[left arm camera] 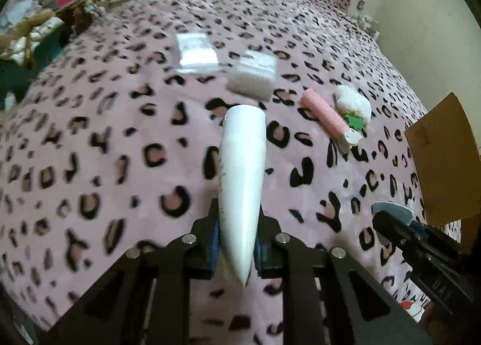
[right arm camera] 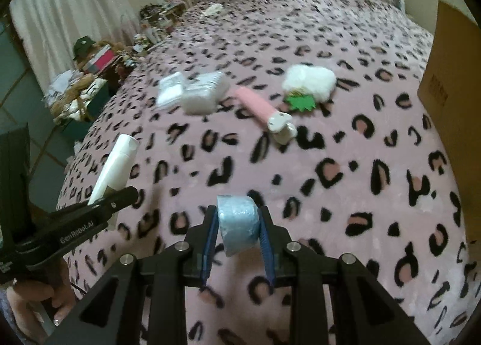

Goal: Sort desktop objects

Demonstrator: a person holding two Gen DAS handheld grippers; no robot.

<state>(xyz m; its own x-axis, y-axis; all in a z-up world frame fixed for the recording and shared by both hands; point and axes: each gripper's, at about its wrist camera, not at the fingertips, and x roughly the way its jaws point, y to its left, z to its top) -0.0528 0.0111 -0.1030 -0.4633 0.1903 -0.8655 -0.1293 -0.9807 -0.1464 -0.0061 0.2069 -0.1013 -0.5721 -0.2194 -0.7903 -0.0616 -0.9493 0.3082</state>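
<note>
While both grippers carry a load above the leopard-print bedspread (left arm camera: 105, 140), we read the sorting as only begun. We see the left gripper (left arm camera: 237, 239) with its fingers clamped on the tail of a white tube (left arm camera: 242, 170), cap pointing away from the camera. We see the right gripper (right arm camera: 239, 230) with its fingers closed on a roll wrapped in pale blue film (right arm camera: 239, 224). Four items remain on the bedspread: a flat clear packet (left arm camera: 197, 51), a white padded pack (left arm camera: 254, 74) just beside it, a pink roller clip (left arm camera: 326, 115) and a white fluffy ornament with a green leaf (left arm camera: 353, 103). We judge the cardboard box (right arm camera: 451, 89) at the right to be the likely destination, though neither view shows its inside, so nothing can be counted as sorted.

Comparing views, we note that the right wrist camera shows the person's hand (right arm camera: 39, 300) on the left gripper's handle, the tube side-on, and the box wall at full height. From the left wrist camera we get the tube along its length and only the tip of the blue roll.
</note>
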